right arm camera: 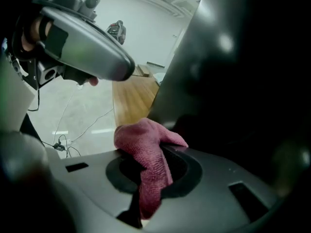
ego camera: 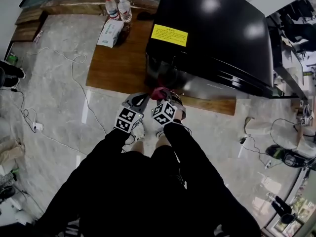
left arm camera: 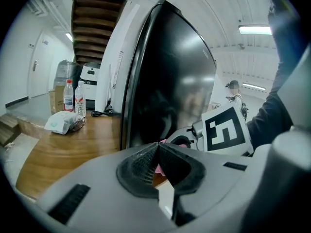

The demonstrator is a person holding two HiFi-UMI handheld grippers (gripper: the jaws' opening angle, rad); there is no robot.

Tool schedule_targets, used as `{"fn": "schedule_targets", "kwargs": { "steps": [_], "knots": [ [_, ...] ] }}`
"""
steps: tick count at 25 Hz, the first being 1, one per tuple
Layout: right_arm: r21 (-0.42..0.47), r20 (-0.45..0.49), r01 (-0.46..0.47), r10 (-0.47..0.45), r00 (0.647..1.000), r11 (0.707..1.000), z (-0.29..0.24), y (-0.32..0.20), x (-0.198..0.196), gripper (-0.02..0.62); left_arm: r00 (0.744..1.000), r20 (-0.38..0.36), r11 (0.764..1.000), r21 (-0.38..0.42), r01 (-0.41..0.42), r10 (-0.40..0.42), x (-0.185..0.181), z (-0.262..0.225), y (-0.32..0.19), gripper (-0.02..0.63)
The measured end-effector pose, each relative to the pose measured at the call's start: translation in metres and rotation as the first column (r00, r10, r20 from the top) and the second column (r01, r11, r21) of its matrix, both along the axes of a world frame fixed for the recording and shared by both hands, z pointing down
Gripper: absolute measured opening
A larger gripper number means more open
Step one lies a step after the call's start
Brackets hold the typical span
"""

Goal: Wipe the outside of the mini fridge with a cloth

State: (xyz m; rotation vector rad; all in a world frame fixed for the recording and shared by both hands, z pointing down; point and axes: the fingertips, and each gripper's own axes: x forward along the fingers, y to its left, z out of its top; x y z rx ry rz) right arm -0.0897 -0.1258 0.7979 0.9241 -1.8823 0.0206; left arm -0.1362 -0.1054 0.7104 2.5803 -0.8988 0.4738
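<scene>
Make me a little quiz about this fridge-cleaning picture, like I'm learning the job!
1. True or false: the left gripper holds the pink cloth.
2. How many water bottles stand on the wooden platform? A) one B) two C) four
3. Fill in: the yellow label is stuck on the black ____.

Key:
1. False. The right gripper has its jaws shut on it.
2. B
3. mini fridge
</scene>
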Motion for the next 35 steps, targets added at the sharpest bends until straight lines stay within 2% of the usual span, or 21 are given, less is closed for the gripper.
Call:
{"fn": "schedule_targets", "kwargs": {
  "steps": [4, 6, 10, 15, 19, 23, 27, 32, 35],
  "knots": [
    [-0.04, 0.01, -0.006, 0.007, 1.0, 0.999, 0.008, 0.003, 0.0, 0.057, 1.0, 0.0, 1.0, 0.003, 0.008, -0.008, -0.005, -0.005, 0.003, 0.006],
    [-0.03, 0.036, -0.002, 0.004, 0.999, 1.0, -0.003, 0.007, 0.0, 0.057, 1.0, -0.009, 1.0, 0.011, 0.008, -0.008, -0.006, -0.013, 0.004, 0.006],
    [0.053, 0.087, -0.013, 0.008, 0.996, 0.999, -0.052, 0.029, 0.007, 0.057, 0.999, -0.039, 0.999, 0.044, -0.021, 0.023, 0.001, -0.043, 0.012, 0.006],
    [0.178, 0.132, -0.084, 0.061, 0.989, 0.98, -0.127, 0.068, 0.034, 0.058, 0.989, -0.099, 0.989, 0.109, -0.097, 0.108, 0.026, -0.095, 0.035, 0.006],
    [0.297, 0.153, -0.18, 0.14, 0.978, 0.938, -0.191, 0.096, 0.068, 0.058, 0.968, -0.168, 0.972, 0.175, -0.159, 0.189, 0.058, -0.145, 0.053, 0.006],
    [0.439, 0.151, -0.271, 0.227, 0.962, 0.857, -0.258, 0.116, 0.116, 0.058, 0.942, -0.218, 0.948, 0.249, -0.198, 0.254, 0.099, -0.196, 0.067, 0.006],
    [0.533, 0.121, -0.287, 0.264, 0.957, 0.796, -0.319, 0.12, 0.161, 0.058, 0.928, -0.245, 0.933, 0.298, -0.204, 0.281, 0.138, -0.238, 0.076, 0.006],
    [0.604, 0.075, -0.247, 0.255, 0.964, 0.757, -0.368, 0.1, 0.199, 0.058, 0.921, -0.272, 0.93, 0.316, -0.188, 0.279, 0.172, -0.259, 0.076, 0.006],
    [0.615, 0.053, -0.212, 0.228, 0.972, 0.76, -0.378, 0.087, 0.21, 0.058, 0.924, -0.274, 0.93, 0.324, -0.173, 0.268, 0.186, -0.264, 0.074, 0.006]
  ]
}}
